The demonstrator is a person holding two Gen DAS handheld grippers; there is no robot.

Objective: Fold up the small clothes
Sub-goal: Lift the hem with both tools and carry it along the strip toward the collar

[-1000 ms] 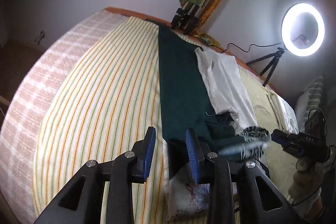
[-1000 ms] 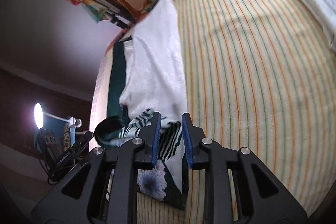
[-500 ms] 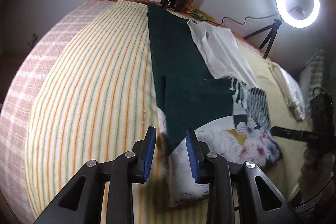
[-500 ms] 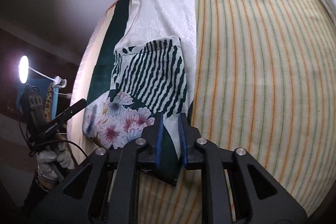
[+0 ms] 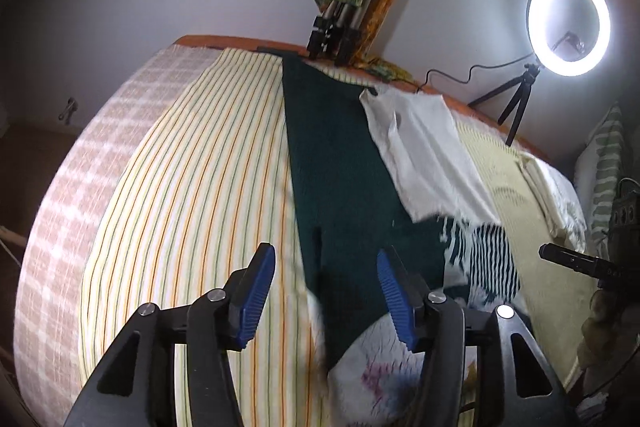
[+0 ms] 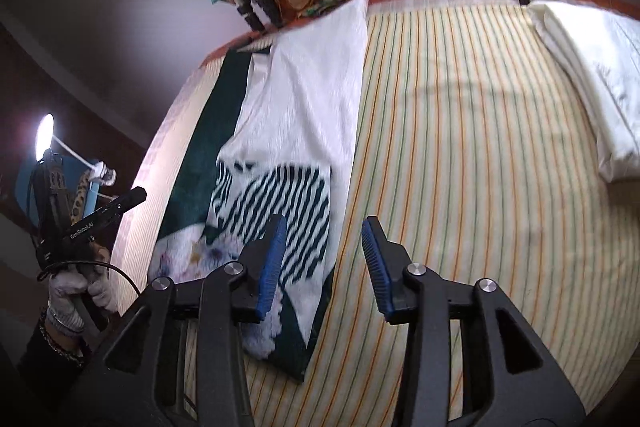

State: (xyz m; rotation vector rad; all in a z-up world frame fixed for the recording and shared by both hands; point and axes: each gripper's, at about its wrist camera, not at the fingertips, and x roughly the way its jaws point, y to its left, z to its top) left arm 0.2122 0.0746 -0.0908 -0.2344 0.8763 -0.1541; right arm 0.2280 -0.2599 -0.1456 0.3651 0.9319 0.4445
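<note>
Both grippers have let go since half a second ago: the left gripper (image 5: 326,301) and the right gripper (image 6: 323,261) then stood nearly shut at the near edge of the patterned garment (image 6: 276,211), and now each has its jaws spread wide with nothing between them.

Garment lies flat on the striped bedsheet (image 6: 460,155), spread over the near ends of a dark green cloth (image 5: 336,163) and a white cloth (image 6: 308,99). Striped panel toward the far side, floral part nearest the person. Some motion blur at its near edge.

Judgement: garment just laid out; first fold comes next.

- Pick the two near corners, one per gripper, and pinch only the patterned layer. Green and white cloths lie directly beneath and could come up with it.
- Lift both corners level and carry them over together, so the fold line runs straight.
- Match the edges before releasing.

Ring light (image 5: 568,23) on a tripod stands beyond the bed; folded white bedding (image 6: 592,75) lies well to the right.
</note>
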